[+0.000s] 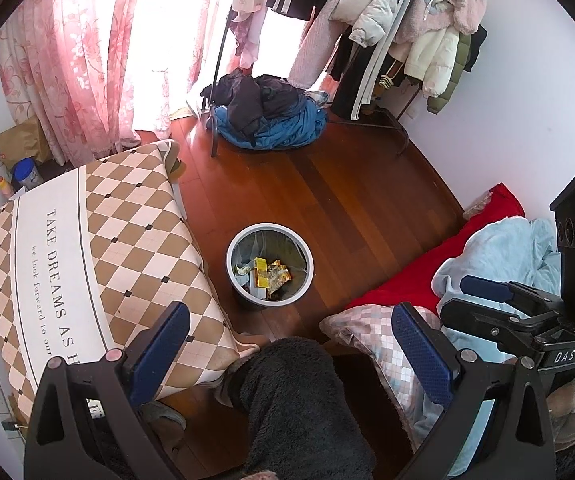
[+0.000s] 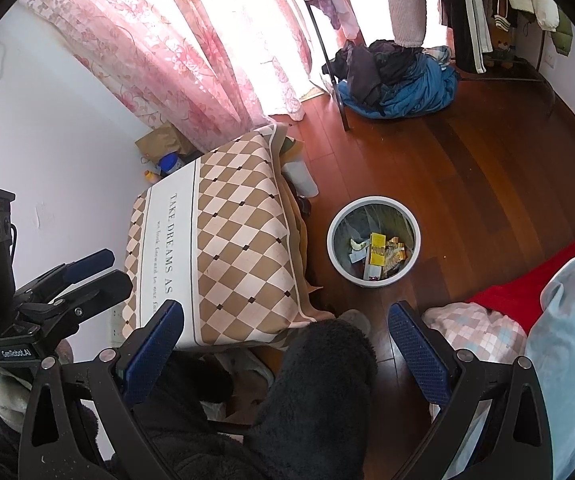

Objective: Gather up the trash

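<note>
Our left gripper [image 1: 291, 344] and right gripper [image 2: 287, 340] both hang spread wide, gripping nothing, above a dark fleece-clad leg [image 1: 295, 400]. Ahead on the wooden floor [image 1: 347, 200] stands the round waste bin [image 1: 232, 264], yellow wrappers [image 1: 265, 274] inside, between the diamond-patterned cloth [image 1: 135, 240] and red bedding [image 1: 427, 268].

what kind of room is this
Most likely a bedroom. A metal garment rack hung with coats and jackets stands by pink floral curtains, and a checked pillow lies on red bedding. A round grey wastebasket holding wrappers sits on the wooden floor.
</note>
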